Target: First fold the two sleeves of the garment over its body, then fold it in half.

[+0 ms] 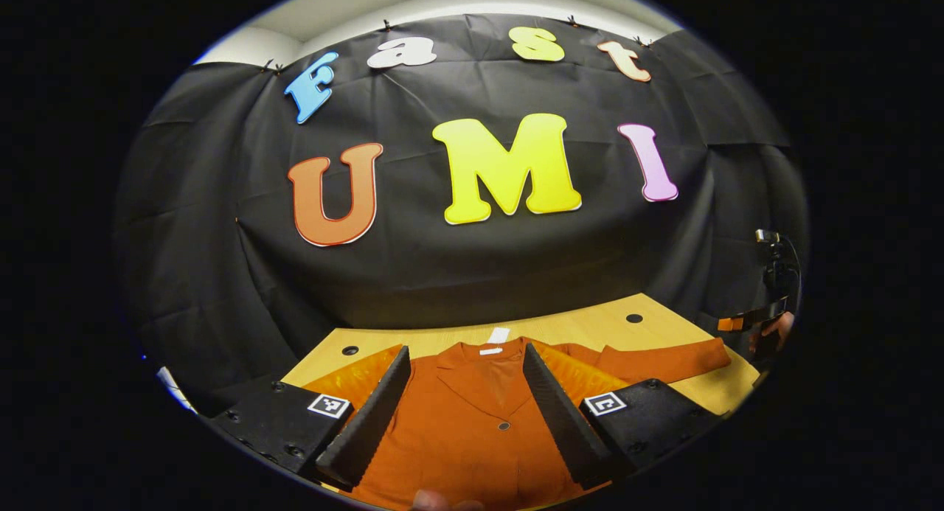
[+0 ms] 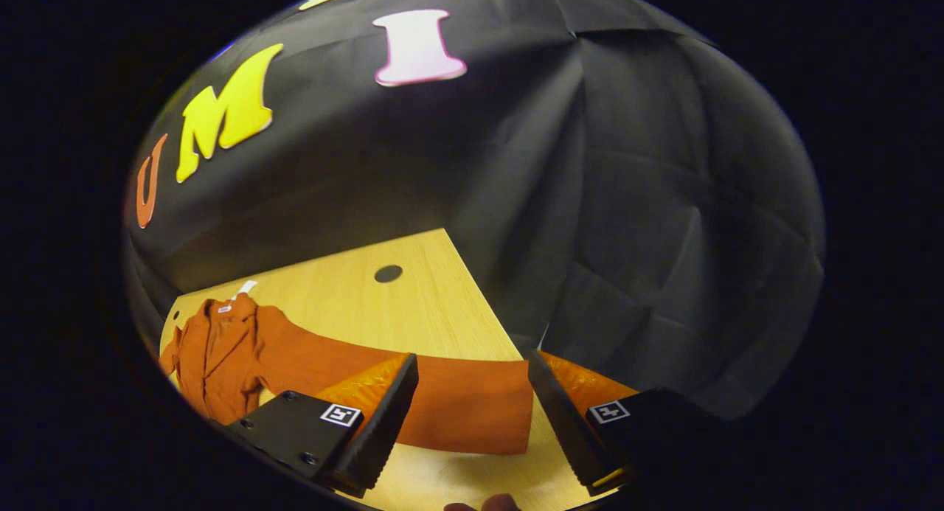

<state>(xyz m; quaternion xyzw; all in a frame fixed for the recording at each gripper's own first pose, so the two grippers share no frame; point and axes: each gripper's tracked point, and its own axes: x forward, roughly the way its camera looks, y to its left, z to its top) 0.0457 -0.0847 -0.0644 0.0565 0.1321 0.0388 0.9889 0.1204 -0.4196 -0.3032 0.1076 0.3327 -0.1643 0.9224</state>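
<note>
- Both grippers hang wide open, gripping nothing: my right gripper (image 2: 472, 415) above the sleeve (image 2: 450, 404) cuff, my left gripper (image 1: 466, 400) over the garment (image 1: 472, 422) chest.
- Spread flat on the wooden table (image 2: 413, 312), the garment looks soft, light and floppy.
- I judge the cuff edge the best place to pinch; thin cloth may slip or bunch.

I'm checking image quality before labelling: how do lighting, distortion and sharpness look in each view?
Left gripper view: fisheye bends the table edge; the orange garment is evenly lit and sharp between the open left tongs. Right gripper view: strong tilt and curvature; the sleeve casts a soft shadow on the wood; the open right tongs look slightly soft near the rim.
</note>
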